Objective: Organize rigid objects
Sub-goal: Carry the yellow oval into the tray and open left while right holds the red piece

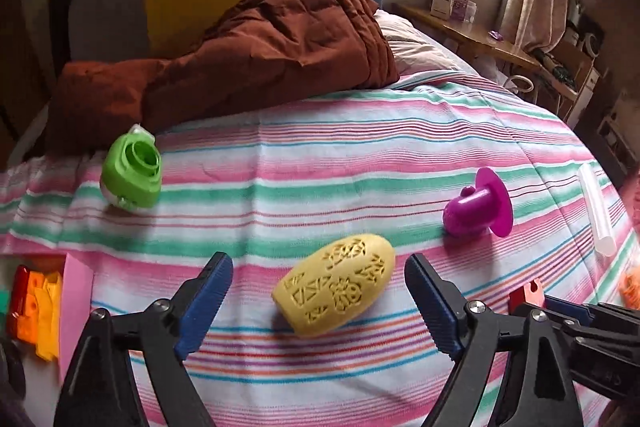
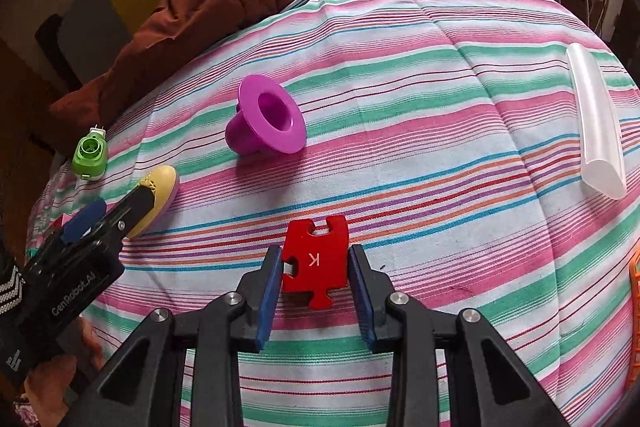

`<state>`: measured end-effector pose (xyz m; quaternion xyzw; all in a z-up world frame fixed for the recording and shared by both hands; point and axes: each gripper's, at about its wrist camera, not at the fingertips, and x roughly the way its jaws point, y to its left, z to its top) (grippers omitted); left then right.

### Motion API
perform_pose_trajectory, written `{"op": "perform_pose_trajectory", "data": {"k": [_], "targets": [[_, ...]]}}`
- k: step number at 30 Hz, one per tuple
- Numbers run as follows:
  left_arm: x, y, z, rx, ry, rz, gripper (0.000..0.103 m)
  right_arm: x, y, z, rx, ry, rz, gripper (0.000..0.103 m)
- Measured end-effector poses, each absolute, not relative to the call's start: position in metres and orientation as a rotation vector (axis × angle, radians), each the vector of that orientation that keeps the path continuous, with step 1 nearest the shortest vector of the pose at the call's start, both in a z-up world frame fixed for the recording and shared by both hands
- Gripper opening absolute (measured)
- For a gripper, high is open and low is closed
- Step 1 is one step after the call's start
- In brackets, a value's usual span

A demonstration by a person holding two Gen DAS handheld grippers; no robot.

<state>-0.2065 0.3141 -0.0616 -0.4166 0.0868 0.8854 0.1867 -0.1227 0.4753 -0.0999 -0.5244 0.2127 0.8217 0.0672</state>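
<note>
A yellow egg-shaped piece with cut-out patterns [image 1: 336,287] lies on the striped bedsheet [image 1: 320,155]. My left gripper [image 1: 318,265] stands open around it, one blue pad on each side and neither touching it. My right gripper [image 2: 316,250] is shut on a flat red puzzle piece marked K [image 2: 316,261], held just above the sheet. The left wrist view shows that red piece [image 1: 528,293] at the right edge. A purple hat-shaped cup [image 2: 266,121] lies on its side farther up the bed. The green plug-in device [image 1: 132,171] rests at the far left.
A translucent white tube [image 2: 596,119] lies along the right side of the bed. Orange plastic [image 2: 634,307] peeks in at the right edge. Red, orange and yellow blocks [image 1: 36,307] and a pink card [image 1: 76,303] sit at the left. A brown quilt [image 1: 240,47] is heaped at the head.
</note>
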Motion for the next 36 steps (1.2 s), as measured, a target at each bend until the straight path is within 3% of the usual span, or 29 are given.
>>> {"op": "perform_pose_trajectory", "data": {"k": [2, 3, 4, 5, 9, 21, 27, 36], "targets": [[-0.208, 0.33, -0.065, -1.126, 0.376, 2.478, 0.088, -0.122, 0.475, -0.1, -1.579, 0.647, 2.476, 0.033], [-0.208, 0.336, -0.069, -1.109, 0.444, 2.462, 0.082, -0.122, 0.475, -0.1, -1.579, 0.646, 2.477, 0.033], [-0.208, 0.339, -0.073, -1.105, 0.488, 2.439, 0.066, -0.122, 0.474, -0.1, -1.58, 0.646, 2.478, 0.033], [-0.208, 0.34, -0.079, -1.113, 0.495, 2.4, 0.057, -0.123, 0.474, -0.1, -1.58, 0.647, 2.478, 0.033], [-0.201, 0.33, -0.086, -1.086, 0.426, 2.34, 0.043, -0.124, 0.474, -0.101, -1.582, 0.645, 2.477, 0.033], [-0.183, 0.311, -0.088, -1.098, 0.341, 2.35, 0.042, -0.124, 0.474, -0.102, -1.576, 0.622, 2.492, 0.033], [-0.16, 0.287, -0.086, -1.109, 0.265, 2.358, 0.042, -0.124, 0.465, -0.1, -1.599, 0.731, 2.567, 0.033], [-0.119, 0.248, -0.075, -1.115, 0.119, 2.359, 0.042, -0.127, 0.44, -0.096, -1.629, 0.641, 2.661, 0.033]]}}
